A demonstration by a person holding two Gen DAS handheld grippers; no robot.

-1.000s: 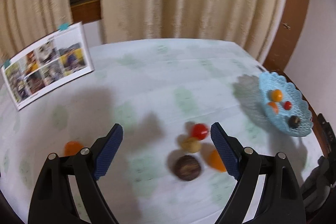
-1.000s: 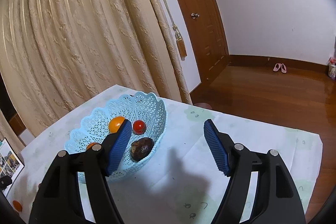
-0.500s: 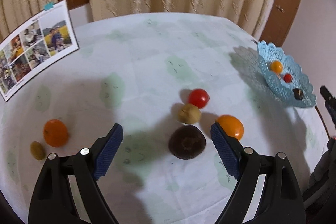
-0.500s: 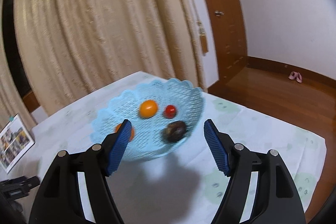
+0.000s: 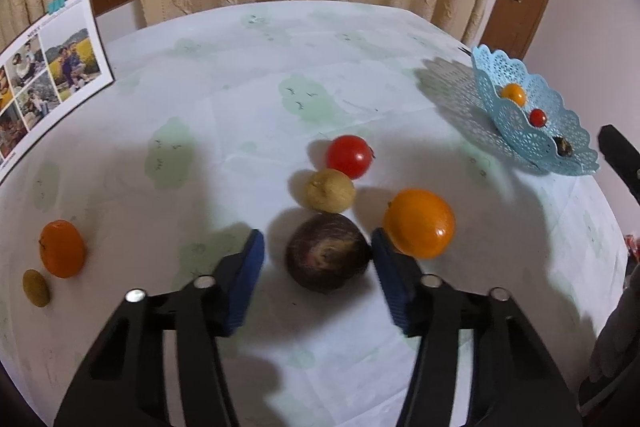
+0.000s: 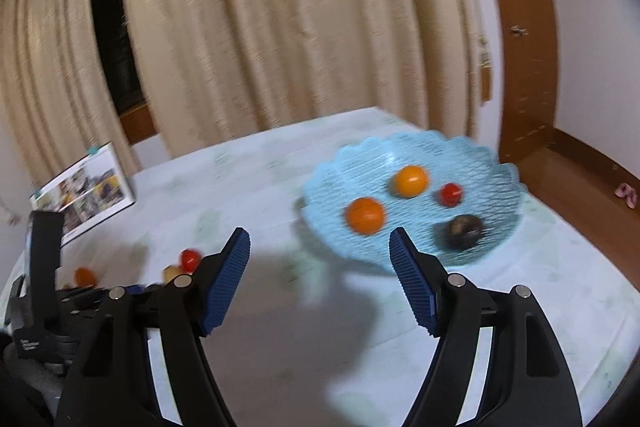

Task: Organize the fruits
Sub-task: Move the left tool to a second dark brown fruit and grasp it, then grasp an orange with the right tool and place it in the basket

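My left gripper (image 5: 318,253) is open, its blue pads on either side of a dark purple round fruit (image 5: 327,251) on the table; the right pad is at the fruit's edge. Beyond it lie a tan fruit (image 5: 330,191), a red tomato (image 5: 348,155) and an orange (image 5: 419,223). A second orange (image 5: 62,248) and a small olive-brown fruit (image 5: 36,287) lie at the left. My right gripper (image 6: 320,243) is open and empty, near the blue lace basket (image 6: 492,167), which holds two orange fruits, a small red one and a dark one.
A photo calendar (image 5: 48,67) stands at the table's back left. The basket (image 5: 516,123) sits by the table's right edge. Cream curtains and a wooden door are behind. The left gripper's body (image 6: 44,287) shows low left in the right wrist view.
My left gripper has come down and forward so the purple fruit now sits between its pads. My right gripper has swung left; the basket has shifted right in its view.
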